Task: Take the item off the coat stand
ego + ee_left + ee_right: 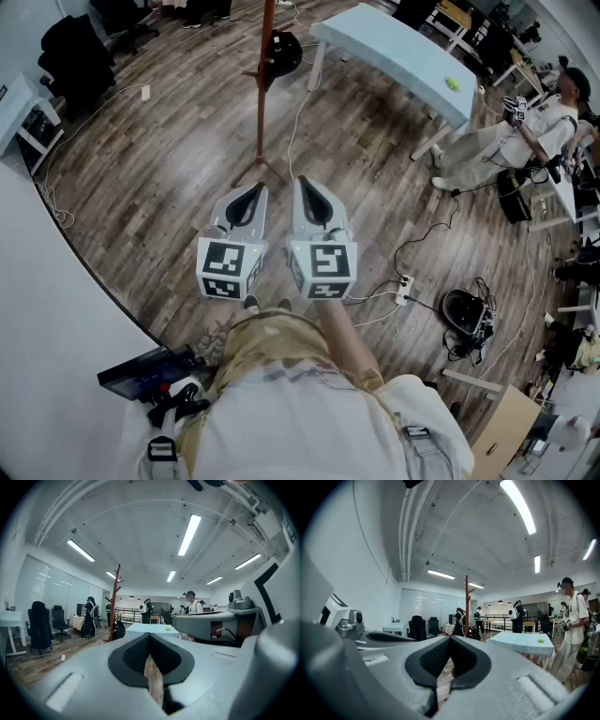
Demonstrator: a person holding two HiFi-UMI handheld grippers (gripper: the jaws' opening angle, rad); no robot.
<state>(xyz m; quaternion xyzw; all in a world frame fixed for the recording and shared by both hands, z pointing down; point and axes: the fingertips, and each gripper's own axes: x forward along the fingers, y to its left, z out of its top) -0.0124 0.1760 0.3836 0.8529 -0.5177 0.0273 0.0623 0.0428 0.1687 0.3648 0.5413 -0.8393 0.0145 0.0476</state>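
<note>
A reddish wooden coat stand [262, 84] rises from the wood floor ahead of me, with a black bag [285, 51] hanging on one of its pegs. Both grippers are held side by side low in front of my body, well short of the stand. My left gripper [254, 191] is shut and holds nothing; my right gripper [306, 184] is also shut and empty. In the left gripper view the coat stand [115, 603] and the bag [119, 630] stand far off to the left of the jaw tips [150, 635]. The right gripper view shows the coat stand [466, 605] beyond the closed tips [450, 638].
A light blue table [394, 52] with a small green ball [453, 83] stands right of the stand. A person [525, 131] sits at the far right. Cables and a power strip [403, 289] lie on the floor. A black office chair [75, 56] stands at the back left.
</note>
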